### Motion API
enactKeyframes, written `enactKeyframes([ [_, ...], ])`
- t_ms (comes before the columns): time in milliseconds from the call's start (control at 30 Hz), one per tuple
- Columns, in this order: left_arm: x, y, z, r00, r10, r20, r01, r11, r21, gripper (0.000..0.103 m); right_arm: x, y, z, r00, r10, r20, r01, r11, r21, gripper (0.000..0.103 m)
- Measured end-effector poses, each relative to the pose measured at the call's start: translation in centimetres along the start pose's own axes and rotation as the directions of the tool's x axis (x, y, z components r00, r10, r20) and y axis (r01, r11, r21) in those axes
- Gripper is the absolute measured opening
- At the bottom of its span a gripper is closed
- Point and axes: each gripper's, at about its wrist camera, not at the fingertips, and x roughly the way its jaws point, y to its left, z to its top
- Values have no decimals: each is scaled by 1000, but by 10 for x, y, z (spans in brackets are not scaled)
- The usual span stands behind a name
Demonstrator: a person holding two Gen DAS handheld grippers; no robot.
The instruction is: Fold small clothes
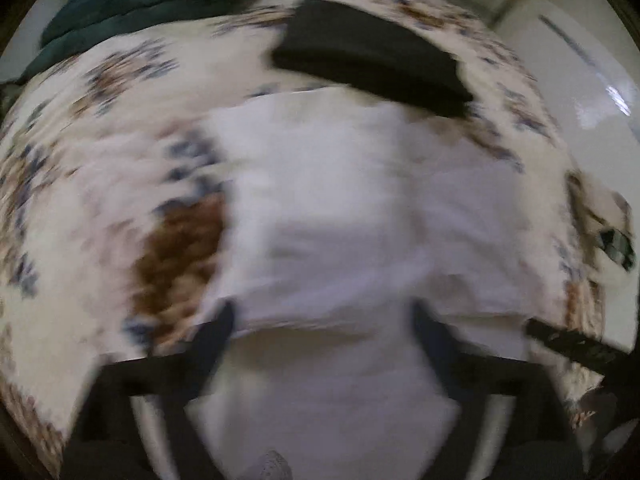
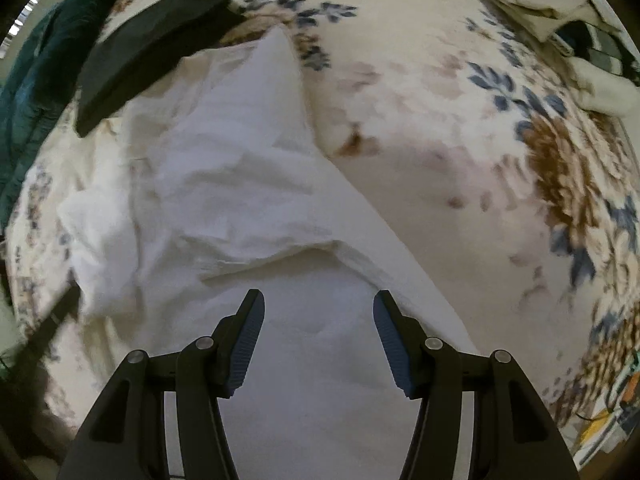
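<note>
Now: white garment [image 2: 224,184] half-folded on the floral bed [image 2: 460,128].
Both tools empty: left tool [image 1: 320,320] spread wide, right tool [image 2: 318,312] part-open; best pinch the raised fold edge squarely and carry it over evenly.

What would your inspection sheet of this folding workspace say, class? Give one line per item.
Surface: floral bedspread, soft and uneven.
Job's things: white garment, spread out and creased; folded black garment beyond it, overlapping its far edge.
Clutter: heap of pale and striped clothes; teal blanket at the bed's edge.
Grippers: left gripper open over the white garment, view blurred; right gripper open, fingers clamping nothing.
Cables: nothing seen.
Surroundings: pale glossy floor.
</note>
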Motion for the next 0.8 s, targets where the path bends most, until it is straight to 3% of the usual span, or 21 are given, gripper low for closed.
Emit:
enactKeyframes([
  [67,-2,32,1,999,41,2,-41,998,-56,97,-8,8,1,998,68,-12,-68,997,-26,60],
  [100,1,45,2,997,71,-9,-72,995,-74,97,-7,22,7,988,153,-30,-154,987,-37,61],
  [133,4,59,4,994,103,-22,-104,990,-92,97,-7,22,7,988,153,-30,-154,987,-37,61],
  [233,14,79,10,987,161,-19,-162,977,-140,97,4,50,20,952,296,-72,-299,954,-36,61],
  [267,15,86,16,984,176,-9,-175,972,-155,97,21,75,36,938,335,-93,-341,939,-49,61],
  [467,20,95,49,970,240,46,-230,960,-161,97,74,124,67,917,366,-159,-377,925,-50,61],
  [533,24,95,60,968,248,47,-238,958,-162,97,85,137,69,914,372,-165,-384,922,-49,43],
  [567,28,95,66,968,246,46,-236,958,-165,97,85,147,69,940,321,-115,-331,941,-76,12],
  [600,31,95,73,969,244,46,-233,958,-166,97,85,147,69,940,321,-115,-331,941,-76,2],
  [800,52,83,107,973,226,42,-221,969,-109,97,44,124,62,962,270,40,-267,962,-64,2],
])
